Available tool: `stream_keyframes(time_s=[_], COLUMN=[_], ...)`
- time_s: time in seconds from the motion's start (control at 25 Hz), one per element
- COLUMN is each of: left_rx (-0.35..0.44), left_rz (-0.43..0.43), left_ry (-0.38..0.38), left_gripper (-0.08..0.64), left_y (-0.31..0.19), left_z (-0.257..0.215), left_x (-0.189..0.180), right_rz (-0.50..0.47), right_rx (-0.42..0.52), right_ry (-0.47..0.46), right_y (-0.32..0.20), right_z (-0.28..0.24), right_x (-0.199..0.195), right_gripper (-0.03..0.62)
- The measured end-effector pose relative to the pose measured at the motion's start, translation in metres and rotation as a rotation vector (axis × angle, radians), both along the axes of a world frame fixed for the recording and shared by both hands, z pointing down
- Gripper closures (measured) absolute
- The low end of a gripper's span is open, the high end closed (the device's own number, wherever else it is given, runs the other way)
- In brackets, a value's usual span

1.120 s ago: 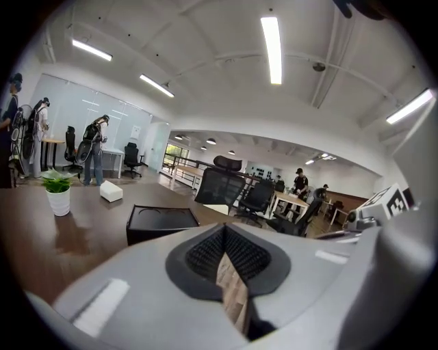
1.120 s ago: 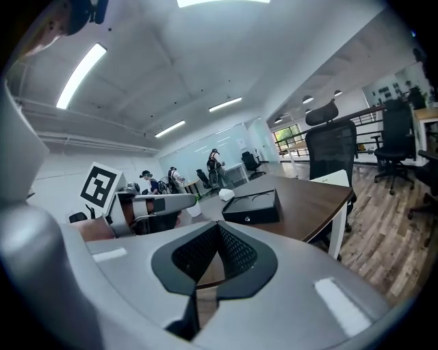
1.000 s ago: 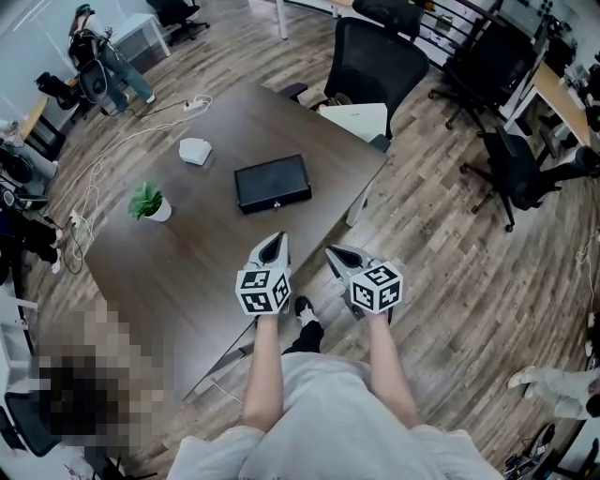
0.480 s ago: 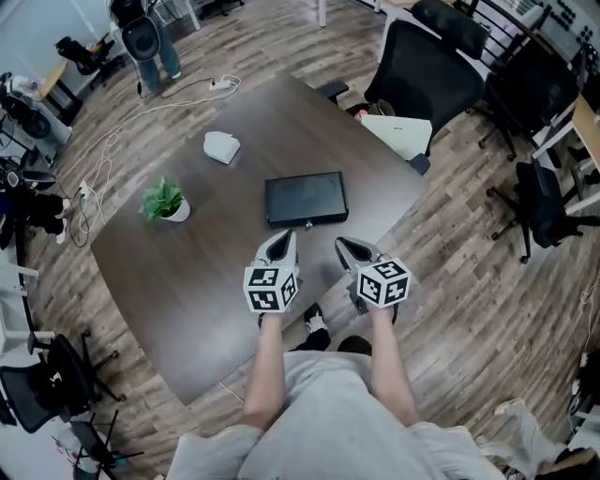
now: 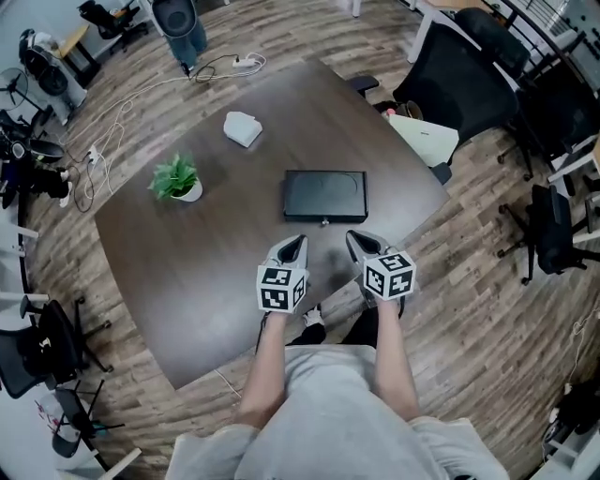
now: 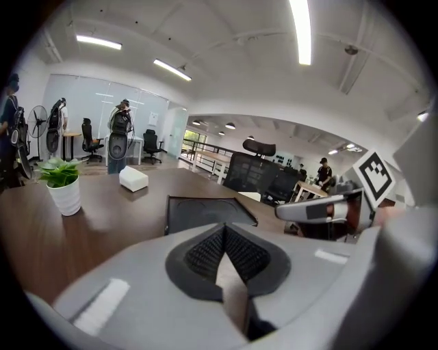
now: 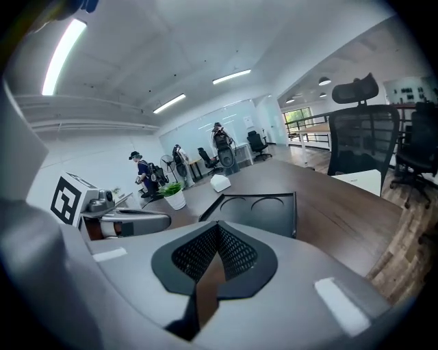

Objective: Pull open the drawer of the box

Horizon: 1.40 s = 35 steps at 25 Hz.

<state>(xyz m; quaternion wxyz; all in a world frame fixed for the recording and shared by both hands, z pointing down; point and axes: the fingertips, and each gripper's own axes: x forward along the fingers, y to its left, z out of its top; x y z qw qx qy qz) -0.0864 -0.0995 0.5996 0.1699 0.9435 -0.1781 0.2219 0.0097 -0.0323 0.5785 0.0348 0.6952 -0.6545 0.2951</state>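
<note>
The black flat box lies on the dark brown table, its drawer shut, with a small knob on the side facing me. My left gripper hovers just short of the box's near left corner, jaws shut and holding nothing. My right gripper is at the near right corner, also shut and holding nothing. The left gripper view shows the box straight ahead beyond the shut pads. In the right gripper view the box lies ahead, slightly right.
A small potted plant and a white block stand on the table's far left. Black office chairs and a white panel crowd the far right corner. Cables run over the wood floor. A person stands beyond the table.
The person has stepped up to the table. Both grippers now sit over its near edge, closer to the box, and stay shut.
</note>
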Motion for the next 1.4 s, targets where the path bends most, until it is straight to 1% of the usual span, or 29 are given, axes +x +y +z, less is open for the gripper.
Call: stream_keyframes(time_s=[0.12,0.24,0.36,0.52,0.8,1.04,1.16,1.28,1.4], left_rx=[-0.015,-0.036,-0.056,-0.078,-0.110,-0.142,-0.145,-0.142,-0.138], left_rz=[-0.028,-0.064,-0.083,-0.130,-0.216,-0.270,-0.292,-0.324,-0.363], left_ry=[-0.023,-0.044,-0.069,-0.092,-0.134,-0.189,-0.207,-0.218,-0.220], left_gripper=[0.506,0.506,0.506,0.506,0.506,0.506,0.506,0.506,0.506], left_y=[-0.003,-0.003,-0.001,-0.008,-0.010,-0.011,-0.010,-0.013,-0.015], left_z=[0.013,0.028,0.040,0.049,0.065,0.084,0.089,0.091,0.094], left_x=[0.002,0.009,0.020,0.028,0.040,0.045,0.050,0.053,0.055], right_rz=[-0.050,-0.130,-0.203,-0.294,-0.474,-0.678,-0.774,-0.873,-0.985], right_rx=[-0.025,-0.059,-0.087,-0.117,-0.172,-0.217,-0.234,-0.258,-0.291], right_ry=[0.009,0.031,0.027,0.033,0.077,0.148,0.179,0.222,0.281], right_y=[-0.012,-0.025,-0.040,-0.061,-0.082,-0.103,-0.112,-0.121,-0.128], right_z=[0.005,0.012,0.018,0.021,0.032,0.048,0.053,0.057,0.062], right_x=[0.004,0.009,0.020,0.026,0.039,0.039,0.043,0.047,0.049], right_gripper=[0.592,0.592,0.592,0.592,0.592,0.589,0.578,0.574,0.557])
